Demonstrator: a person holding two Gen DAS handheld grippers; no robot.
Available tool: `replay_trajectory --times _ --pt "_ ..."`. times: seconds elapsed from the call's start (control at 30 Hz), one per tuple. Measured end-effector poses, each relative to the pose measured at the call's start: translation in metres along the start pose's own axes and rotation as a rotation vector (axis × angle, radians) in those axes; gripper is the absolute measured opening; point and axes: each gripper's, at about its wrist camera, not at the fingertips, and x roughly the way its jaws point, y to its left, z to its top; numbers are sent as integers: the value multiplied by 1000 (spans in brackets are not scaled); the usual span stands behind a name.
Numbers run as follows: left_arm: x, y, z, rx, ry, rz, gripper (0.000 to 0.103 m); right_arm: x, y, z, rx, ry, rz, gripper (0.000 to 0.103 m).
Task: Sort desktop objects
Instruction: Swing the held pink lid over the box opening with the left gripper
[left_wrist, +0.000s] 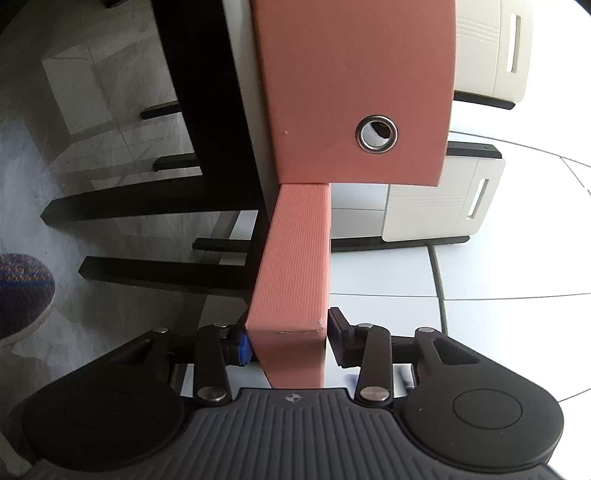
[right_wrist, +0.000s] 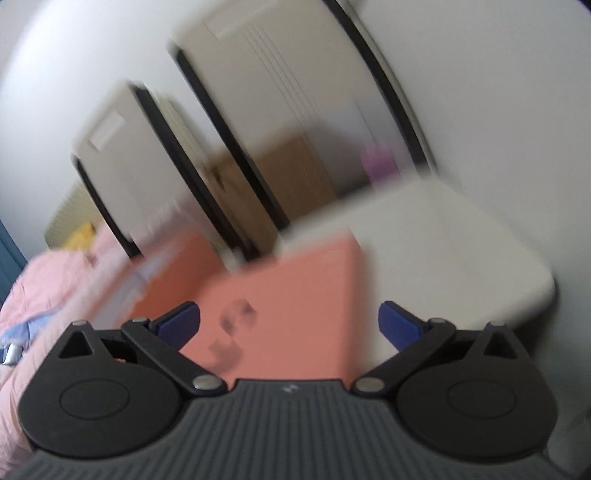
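1. I've got black chair legs (left_wrist: 147, 206) on a grey marble-look floor (left_wrist: 74, 110) on my left cam.
2. A knitted blue-and-orange slipper thing (left_wrist: 26, 291) sits at the left edge.
3. Right cam's blurry: pink bedding (right_wrist: 40, 288), a brown cardboard box (right_wrist: 291, 177), and something small and purple (right_wrist: 378, 166).

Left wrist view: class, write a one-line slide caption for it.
Left gripper clamps the pink binder by its cover edge beside two cream file boxes on the white table.
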Motion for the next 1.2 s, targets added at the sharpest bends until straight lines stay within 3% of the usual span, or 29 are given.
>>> replay_trajectory --times 0.1,0.17,0.37,0.4,0.43,0.67,0.83,1.2 --pt "-4 -3 -6 39 -15 14 43 25 -39 -13 92 138 33 103" --pt "-5 -7 -8 68 -18 21 43 36 -49 -21 77 184 64 103" --pt "0 -3 -5 49 -6 23 43 36 -42 -25 103 183 141 102" --pt "2 -5 -4 45 -4 30 43 36 -41 -26 107 182 154 93" --pt "3 -7 -4 41 -2 38 44 35 -40 -26 111 182 167 75" --pt "-1 -63 -3 204 -5 0 44 35 -32 -31 142 181 257 70" --pt "-4 -95 3 277 -17 -65 44 8 -9 -18 120 103 283 70" --pt "-9 -141 19 360 -29 -175 44 -32 46 20 67 -17 243 70"
